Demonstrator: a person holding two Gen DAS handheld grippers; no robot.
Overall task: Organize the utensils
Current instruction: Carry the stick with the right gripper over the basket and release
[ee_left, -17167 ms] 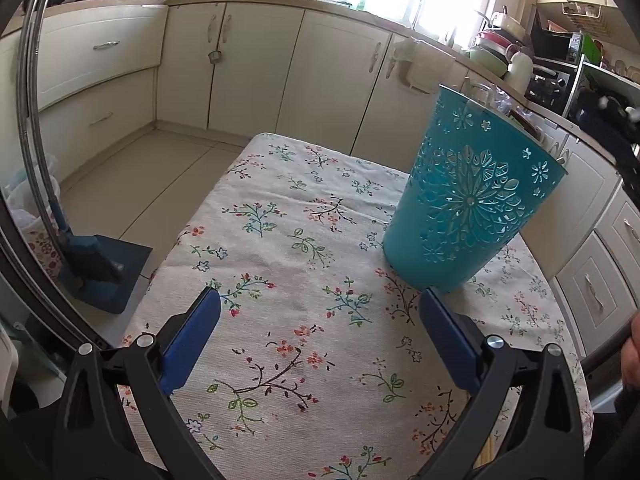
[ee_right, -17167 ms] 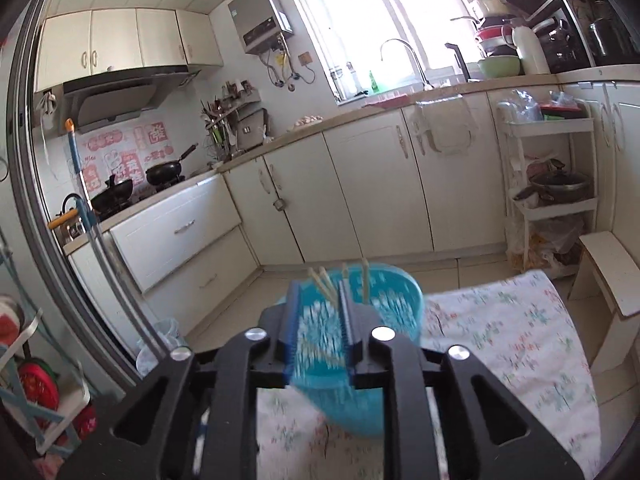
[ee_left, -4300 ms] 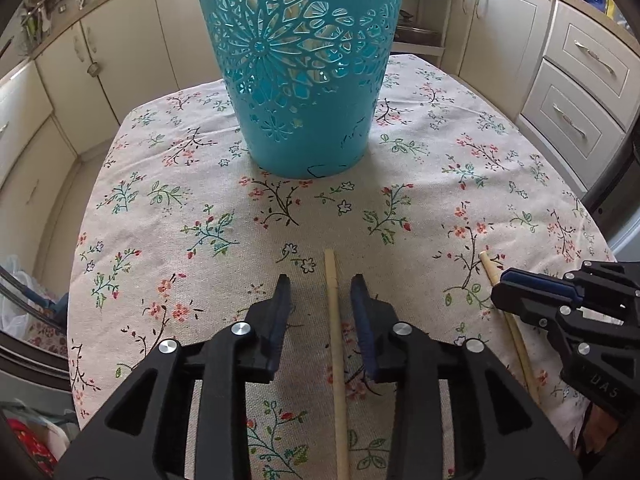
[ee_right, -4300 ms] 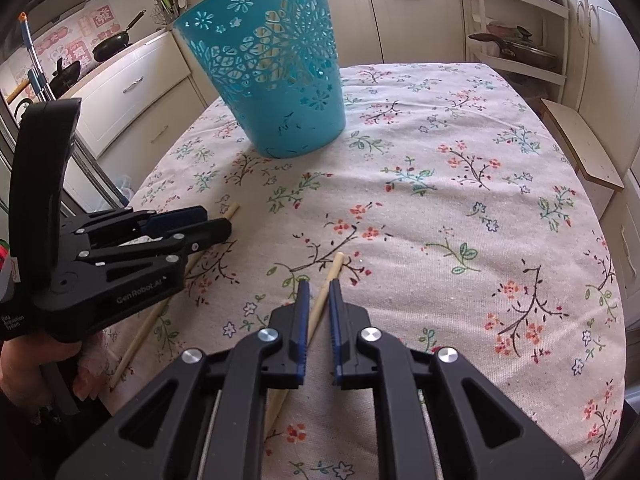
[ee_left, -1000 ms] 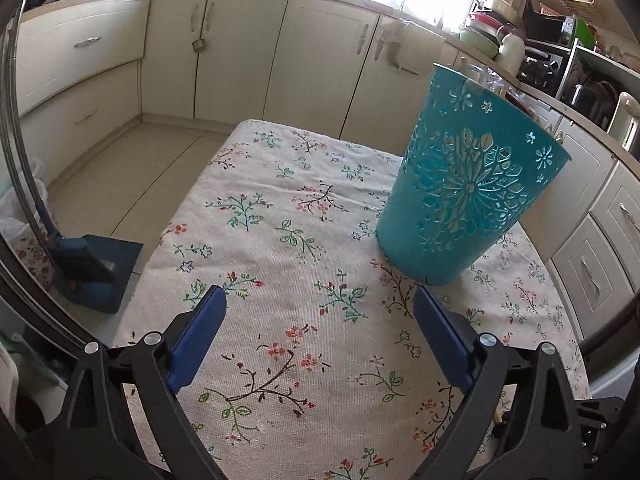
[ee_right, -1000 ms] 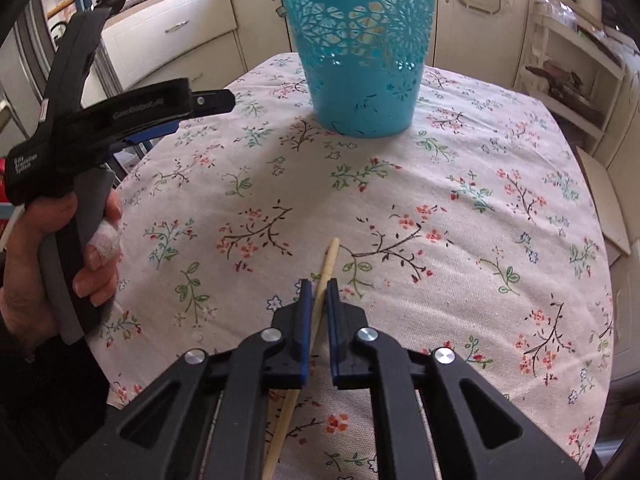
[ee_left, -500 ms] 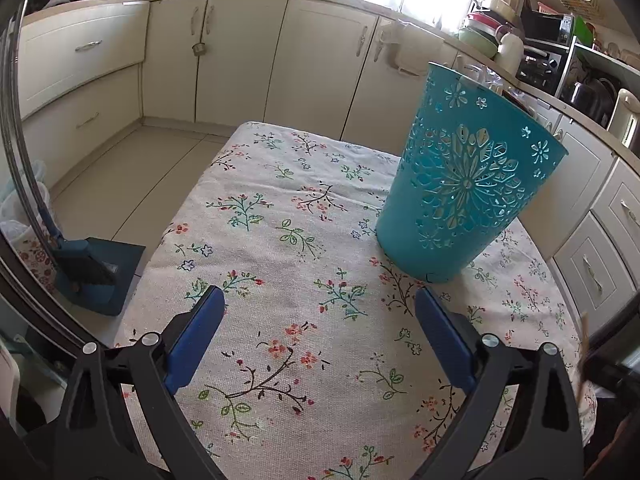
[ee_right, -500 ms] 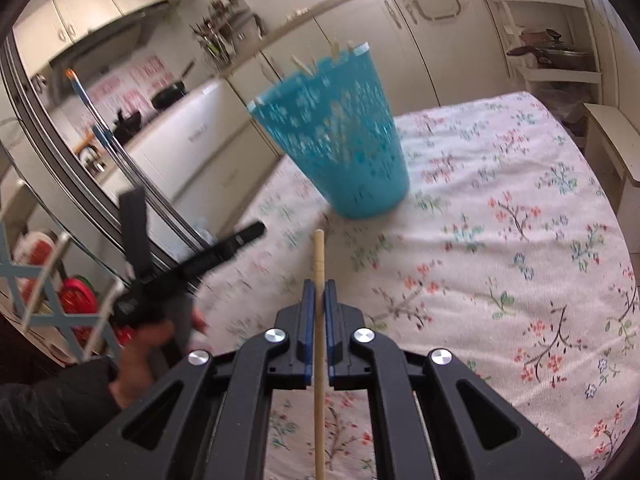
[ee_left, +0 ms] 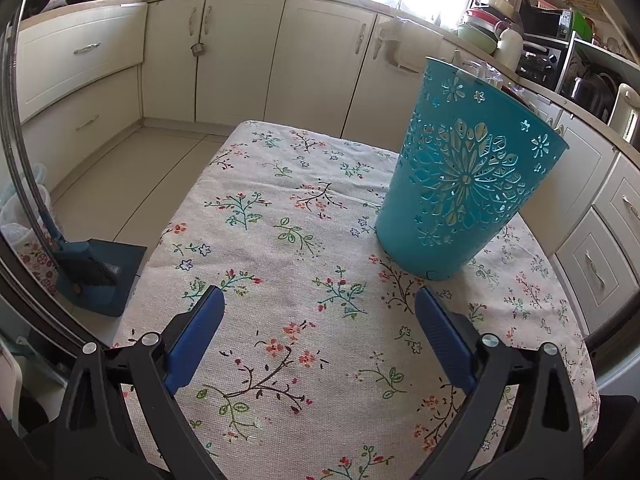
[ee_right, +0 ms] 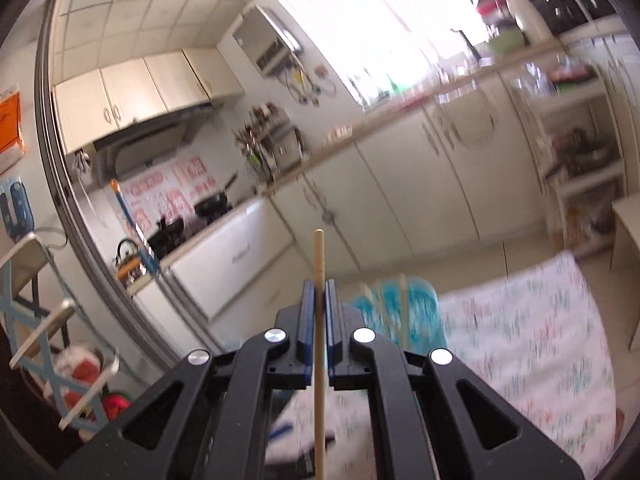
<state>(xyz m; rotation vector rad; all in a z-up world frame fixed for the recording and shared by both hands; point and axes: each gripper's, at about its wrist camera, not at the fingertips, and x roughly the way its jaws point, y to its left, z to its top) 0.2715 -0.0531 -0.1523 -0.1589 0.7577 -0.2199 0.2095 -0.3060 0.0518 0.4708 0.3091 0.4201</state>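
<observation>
A teal cut-out basket (ee_left: pixel 464 184) stands on the floral tablecloth (ee_left: pixel 304 280) at the right of the left wrist view. My left gripper (ee_left: pixel 318 312) is open and empty, low over the cloth, short of the basket. My right gripper (ee_right: pixel 319 286) is shut on a wooden chopstick (ee_right: pixel 319 256), held upright and raised well above the table. The basket (ee_right: pixel 400 312) shows blurred just right of the right fingers, with chopstick ends sticking out of it.
Cream kitchen cabinets (ee_left: pixel 240 52) line the far walls. A blue dustpan and broom (ee_left: pixel 88 268) sit on the floor left of the table. A white shelf rack (ee_right: pixel 576 148) stands at the right. The tablecloth (ee_right: pixel 532 320) shows below the right gripper.
My right gripper has lifted the chopstick off the cloth and tilted up, so the view now looks at the kitchen. My left gripper has barely moved.
</observation>
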